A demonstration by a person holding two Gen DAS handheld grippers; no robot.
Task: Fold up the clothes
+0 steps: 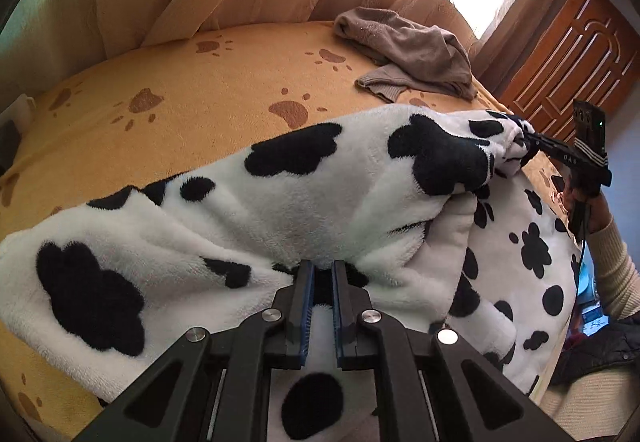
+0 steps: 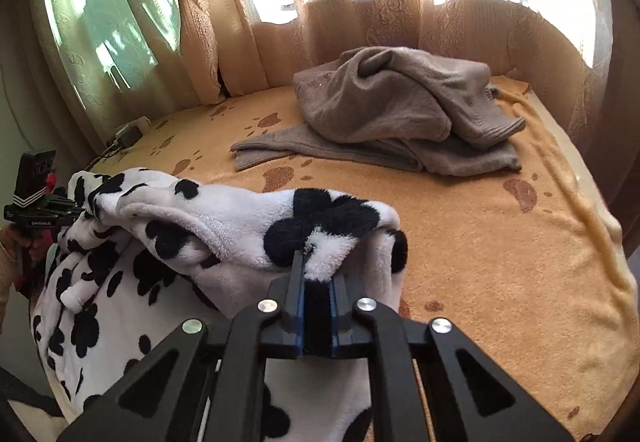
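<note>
fleece [image 1: 320,209] lay mid-frame on the bed [image 1: 180,89] | left gripper [image 1: 323,274] and right gripper [image 2: 316,262] fingers both pinched its edge | we judged it soft, bulky (grab hems, not middle)

White fleece garment [image 1: 280,209] with black cow-style blotches | bed cover [image 2: 500,242] mustard yellow, brown paw prints | crumpled garment [image 2: 400,109] at 12 o'clock plain taupe | curtains [image 2: 200,21] beige, embossed | door [image 1: 568,53] reddish-brown wood | black jaws, blue pads [image 1: 306,318]
</note>
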